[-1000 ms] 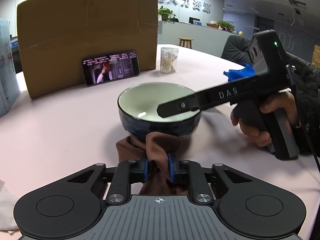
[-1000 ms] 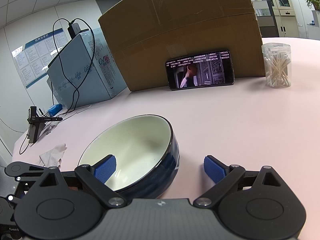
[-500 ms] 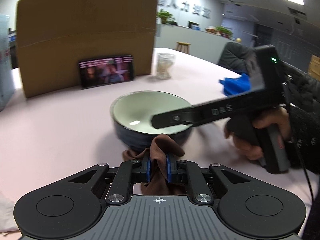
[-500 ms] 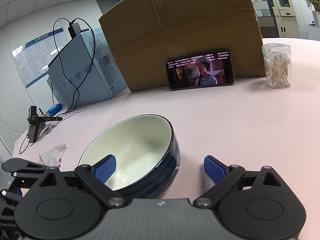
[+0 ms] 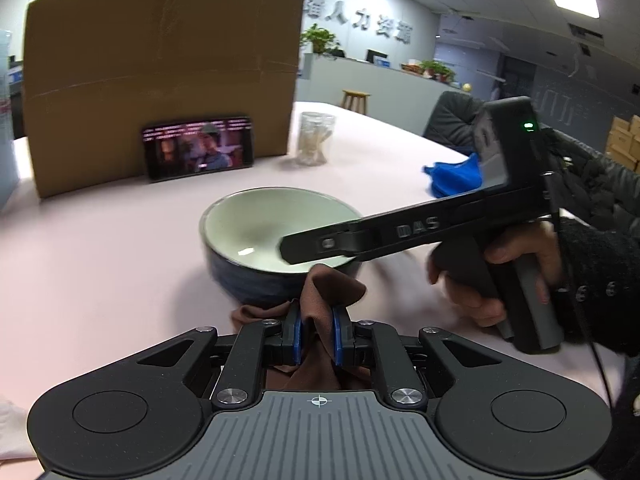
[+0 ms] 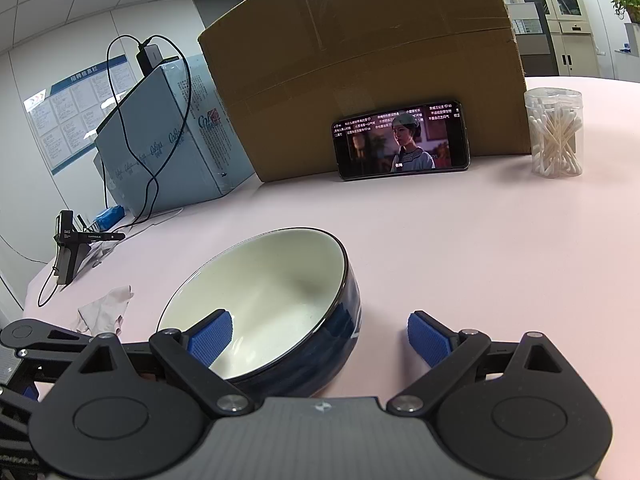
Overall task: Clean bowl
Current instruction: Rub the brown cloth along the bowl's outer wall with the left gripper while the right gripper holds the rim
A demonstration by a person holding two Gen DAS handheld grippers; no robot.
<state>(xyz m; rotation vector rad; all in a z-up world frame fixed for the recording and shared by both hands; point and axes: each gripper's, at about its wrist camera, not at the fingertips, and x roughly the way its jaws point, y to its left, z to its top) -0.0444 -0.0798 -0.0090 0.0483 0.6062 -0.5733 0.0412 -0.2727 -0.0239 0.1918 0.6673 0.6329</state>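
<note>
The bowl [image 6: 276,312] stands on the pale pink table [image 6: 480,248], in front of a cardboard box [image 6: 360,60] with a phone [image 6: 401,139] propped against it; its outside is dark blue glaze, its inside a creamy off-white with a thin dark rim, and the inner wall looks bare and glossy. The right gripper [image 6: 318,338] stands spread wide, one blue pad inside the bowl near its wall, the other outside beside it; I cannot tell whether either touches the wall. The left gripper [image 5: 316,330] is pressed together on a brown cloth [image 5: 326,298], whose bunched top sits just at the bowl's near side. A jar of cotton swabs [image 6: 555,132] stands right of the phone.
</note>
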